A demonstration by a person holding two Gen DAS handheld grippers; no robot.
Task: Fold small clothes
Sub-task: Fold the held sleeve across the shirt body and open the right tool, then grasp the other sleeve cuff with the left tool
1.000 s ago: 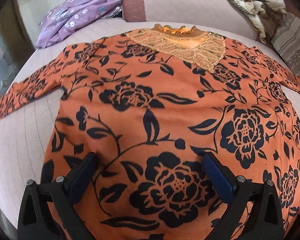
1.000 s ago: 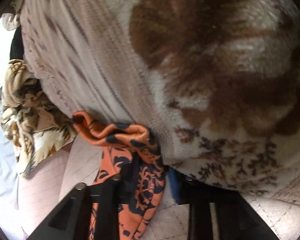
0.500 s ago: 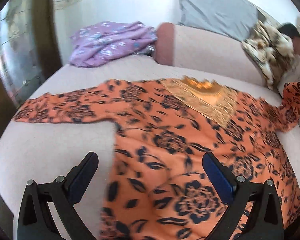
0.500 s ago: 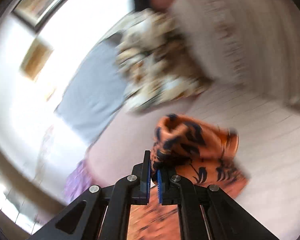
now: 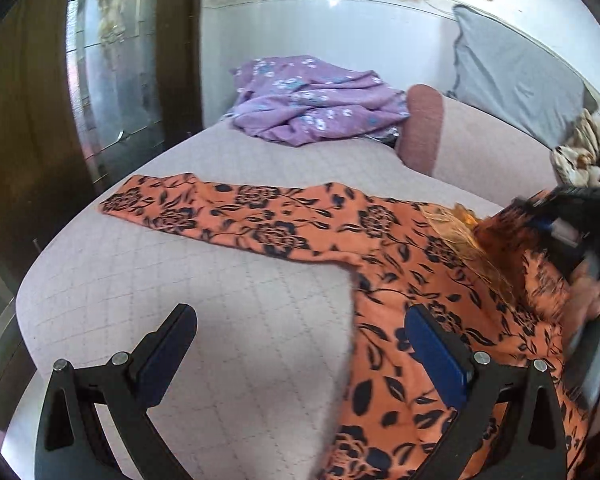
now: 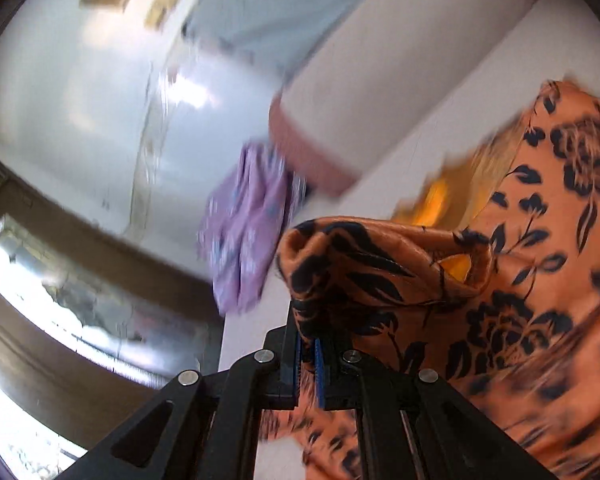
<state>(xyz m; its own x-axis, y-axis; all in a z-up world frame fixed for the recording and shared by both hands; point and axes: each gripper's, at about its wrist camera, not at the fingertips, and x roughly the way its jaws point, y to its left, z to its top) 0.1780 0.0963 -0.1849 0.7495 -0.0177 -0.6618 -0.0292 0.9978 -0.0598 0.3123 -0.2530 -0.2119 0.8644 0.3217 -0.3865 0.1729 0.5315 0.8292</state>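
Note:
An orange top with a black flower print (image 5: 400, 280) lies spread on the pale quilted bed (image 5: 220, 320), its left sleeve (image 5: 204, 208) stretched out flat. My left gripper (image 5: 300, 344) is open and empty, low over the bed at the top's left edge. My right gripper (image 6: 308, 352) is shut on the bunched right sleeve (image 6: 364, 264) and holds it lifted over the top's chest; it also shows blurred at the right edge of the left wrist view (image 5: 556, 216). The gold lace neckline (image 5: 456, 228) is partly hidden by the lifted sleeve.
A crumpled purple flowered garment (image 5: 312, 100) lies at the bed's far end beside a pink bolster (image 5: 460, 136). A grey pillow (image 5: 516, 72) leans on the wall. A beige patterned cloth (image 5: 584, 156) sits far right. A dark doorframe (image 5: 40, 120) stands left.
My right gripper has carried the right sleeve up and leftward over the top's body. My left gripper has swung left off the top's hem to the bare bed.

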